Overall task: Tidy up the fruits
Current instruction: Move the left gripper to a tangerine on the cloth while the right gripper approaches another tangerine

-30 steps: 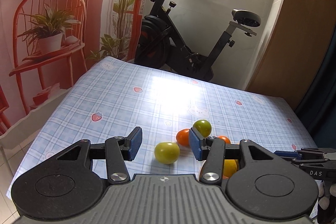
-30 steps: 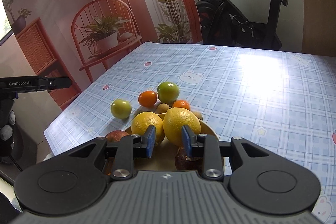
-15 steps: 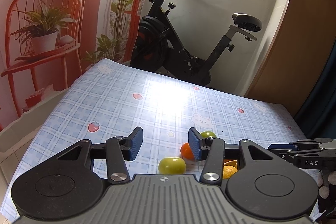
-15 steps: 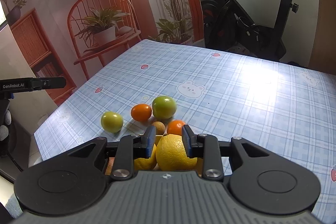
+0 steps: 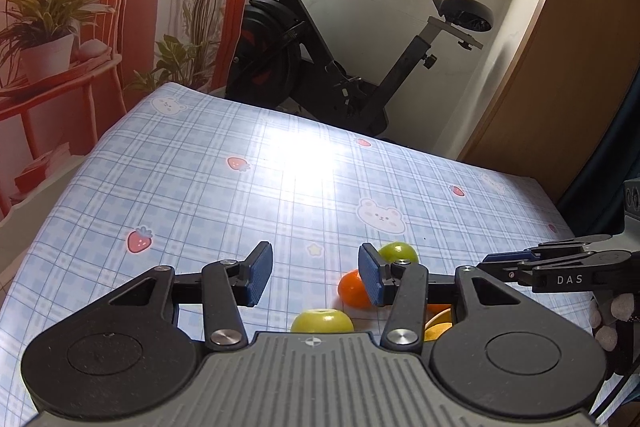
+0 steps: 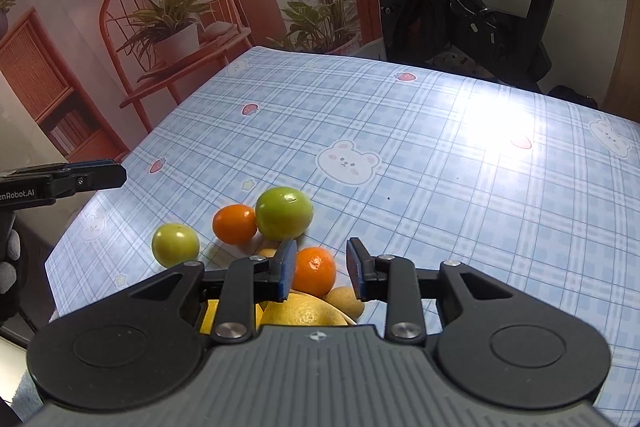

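Note:
Fruits lie near the table's front edge. In the right wrist view a small green fruit [image 6: 175, 244], an orange [image 6: 234, 223] and a larger green fruit [image 6: 283, 213] sit on the cloth. A second orange [image 6: 313, 271] lies between the open fingers of my right gripper [image 6: 318, 269], untouched. Yellow citrus [image 6: 306, 313] and a small brown fruit [image 6: 344, 299] lie just below it. My left gripper [image 5: 316, 277] is open and empty above the small green fruit [image 5: 322, 321], with the orange [image 5: 352, 289] and larger green fruit [image 5: 398, 253] by its right finger.
The table [image 5: 200, 179] has a blue plaid cloth with bear and strawberry prints. An exercise bike [image 5: 340, 59] stands behind its far edge. A red chair with a potted plant [image 6: 176, 35] is at the left. A wooden door [image 5: 560, 67] is at the right.
Both grippers have risen and tilted up, so the fruits sit lower in each view. The right gripper's fingers have opened wider and now frame the second orange instead of the yellow citrus.

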Available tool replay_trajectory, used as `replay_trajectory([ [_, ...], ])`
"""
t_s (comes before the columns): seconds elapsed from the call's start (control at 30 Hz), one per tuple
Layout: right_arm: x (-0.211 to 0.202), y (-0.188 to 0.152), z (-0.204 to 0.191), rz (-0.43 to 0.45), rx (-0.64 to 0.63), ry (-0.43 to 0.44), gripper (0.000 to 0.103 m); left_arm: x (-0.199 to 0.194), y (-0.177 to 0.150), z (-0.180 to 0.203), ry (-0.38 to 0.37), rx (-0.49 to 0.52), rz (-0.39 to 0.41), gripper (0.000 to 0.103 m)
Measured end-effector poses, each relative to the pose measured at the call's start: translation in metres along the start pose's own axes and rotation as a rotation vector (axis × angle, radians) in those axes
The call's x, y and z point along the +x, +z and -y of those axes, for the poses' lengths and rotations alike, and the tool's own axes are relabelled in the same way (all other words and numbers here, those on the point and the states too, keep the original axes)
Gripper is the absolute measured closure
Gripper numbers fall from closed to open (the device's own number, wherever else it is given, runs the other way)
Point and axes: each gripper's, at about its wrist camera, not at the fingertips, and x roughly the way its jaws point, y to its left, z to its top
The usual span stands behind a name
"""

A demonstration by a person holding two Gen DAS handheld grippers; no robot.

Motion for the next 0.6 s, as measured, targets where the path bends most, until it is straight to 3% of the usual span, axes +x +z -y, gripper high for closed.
replay_trajectory([
  [0.23,0.026,0.009,0.001,-0.078,0.032,0.045,0.07,0.023,0.003,0.001,-0.01,0.016,-0.043,0.053],
  [0.6,0.044,0.004,0.0,-0.164,-0.004,0.039,0.064,0.051,-0.003,-0.004,-0.032,0.025,-0.122,0.053],
])
